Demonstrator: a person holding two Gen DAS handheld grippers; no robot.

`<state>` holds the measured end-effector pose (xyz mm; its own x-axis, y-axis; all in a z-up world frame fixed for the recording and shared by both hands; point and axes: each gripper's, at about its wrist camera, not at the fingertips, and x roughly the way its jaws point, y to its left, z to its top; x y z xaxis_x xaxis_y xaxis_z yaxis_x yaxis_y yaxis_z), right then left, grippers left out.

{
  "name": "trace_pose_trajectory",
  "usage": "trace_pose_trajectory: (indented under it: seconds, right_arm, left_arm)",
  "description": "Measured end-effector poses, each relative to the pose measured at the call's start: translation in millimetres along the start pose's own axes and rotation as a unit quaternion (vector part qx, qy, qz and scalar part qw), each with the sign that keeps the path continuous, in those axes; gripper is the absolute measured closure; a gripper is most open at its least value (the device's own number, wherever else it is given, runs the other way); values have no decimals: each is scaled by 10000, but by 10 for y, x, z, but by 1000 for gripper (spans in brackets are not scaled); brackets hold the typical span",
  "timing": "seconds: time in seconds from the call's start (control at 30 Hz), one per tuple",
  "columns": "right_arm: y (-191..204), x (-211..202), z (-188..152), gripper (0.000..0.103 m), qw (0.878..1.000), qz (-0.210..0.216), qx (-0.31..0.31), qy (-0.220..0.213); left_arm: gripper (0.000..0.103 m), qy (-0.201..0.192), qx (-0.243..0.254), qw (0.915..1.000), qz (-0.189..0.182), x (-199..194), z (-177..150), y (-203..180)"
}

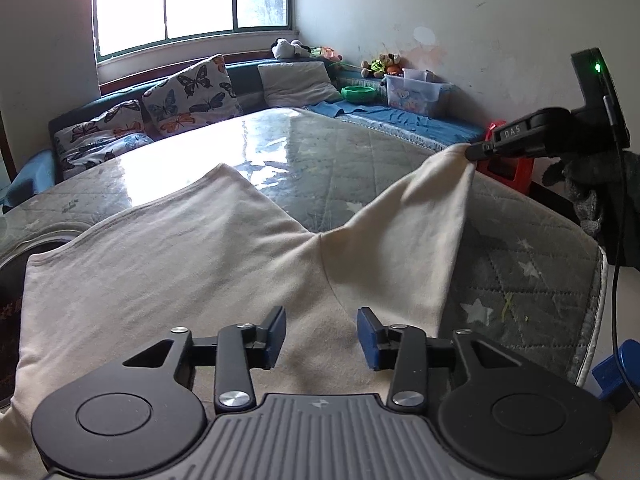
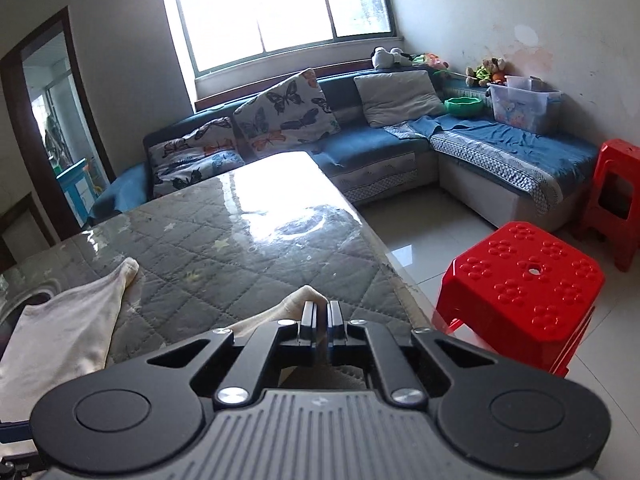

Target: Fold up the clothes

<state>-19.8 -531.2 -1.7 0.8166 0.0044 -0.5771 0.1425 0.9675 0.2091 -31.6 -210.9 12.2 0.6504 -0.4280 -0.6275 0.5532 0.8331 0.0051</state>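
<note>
My left wrist view: low, close over cream shirt (image 1: 192,272), facing 12 o'clock window (image 1: 192,0). Right wrist view: higher, same sofa (image 2: 360,152), window shared.

Garment (image 1: 208,264) on table (image 1: 344,160), near edge; sofa (image 2: 372,148) behind; stool (image 2: 516,292) right of table, beside it.

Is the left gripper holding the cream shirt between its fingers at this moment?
No. The left gripper is open above the cream shirt, with a clear gap between its blue pads; only the right gripper pinches it.
</note>
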Motion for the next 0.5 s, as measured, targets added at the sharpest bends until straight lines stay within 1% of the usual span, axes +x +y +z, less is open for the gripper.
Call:
trace_pose_trajectory:
  seconds: [0.17,0.33,0.4,0.5]
  right_arm:
    - [-37,99,-49,99,9998,-60,51,176]
    - [-122,150,-139,87,9994,-66,215,267]
    - [-131,159,-161,80,9993,5,220,298]
    - [-103,189,-184,77,9995,-9,157,264]
  left_arm:
    - [60,-21,-5,10000,22,-17,11,18]
    - [60,-8,39,10000,19,0,32,-9]
    - [60,5,48,10000,29,27,51,-31]
    - [60,26,27,10000,42,56,80,-48]
